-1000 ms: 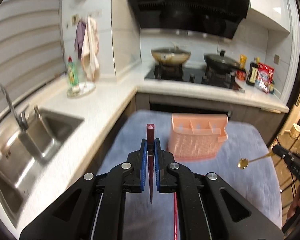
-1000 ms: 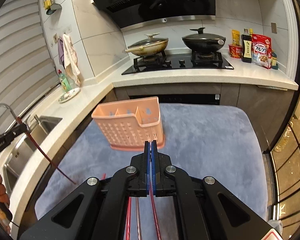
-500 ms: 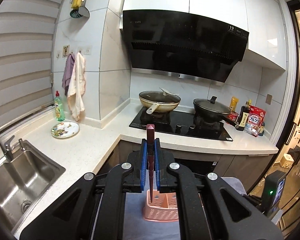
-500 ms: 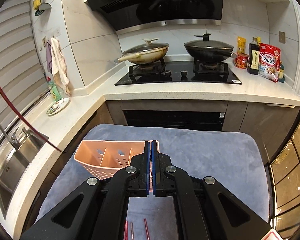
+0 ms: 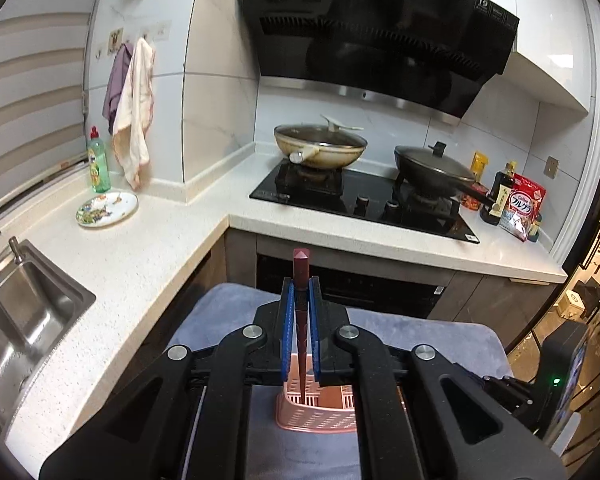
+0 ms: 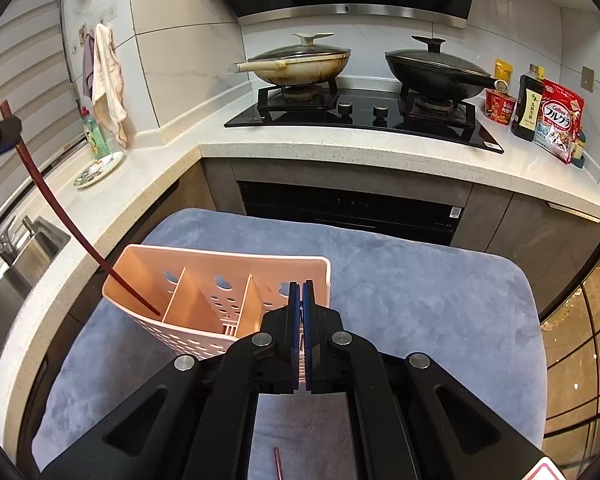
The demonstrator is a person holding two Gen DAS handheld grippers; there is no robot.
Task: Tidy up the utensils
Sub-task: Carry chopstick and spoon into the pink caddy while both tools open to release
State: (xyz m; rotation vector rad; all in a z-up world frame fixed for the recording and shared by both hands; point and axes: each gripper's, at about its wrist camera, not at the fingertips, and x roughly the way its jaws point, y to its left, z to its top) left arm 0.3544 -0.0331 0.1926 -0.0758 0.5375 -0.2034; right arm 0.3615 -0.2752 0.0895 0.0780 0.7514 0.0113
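Observation:
My left gripper (image 5: 300, 312) is shut on a dark red chopstick (image 5: 300, 320) held upright; its tip reaches into the pink utensil basket (image 5: 316, 414) below. In the right wrist view that chopstick (image 6: 60, 216) slants down from the left gripper (image 6: 0, 136) into the left compartment of the pink basket (image 6: 204, 276). My right gripper (image 6: 300, 312) is shut just over the basket's right end. A thin handle seems to sit between its pads, but I cannot make it out. Another red chopstick (image 6: 277, 462) lies on the mat under the right gripper.
The basket stands on a blue-grey mat (image 6: 420, 280) over a small table. Behind is an L-shaped white counter (image 6: 340, 140) with a hob and two lidded pans (image 6: 300, 60). A steel sink (image 5: 16, 320) is at the left, and a plate (image 5: 106, 208) and a soap bottle stand beyond it.
My left gripper tilted upright and lowered the chopstick's tip into the basket's left compartment. My right gripper moved up over the basket's right end, and the basket now looks closer.

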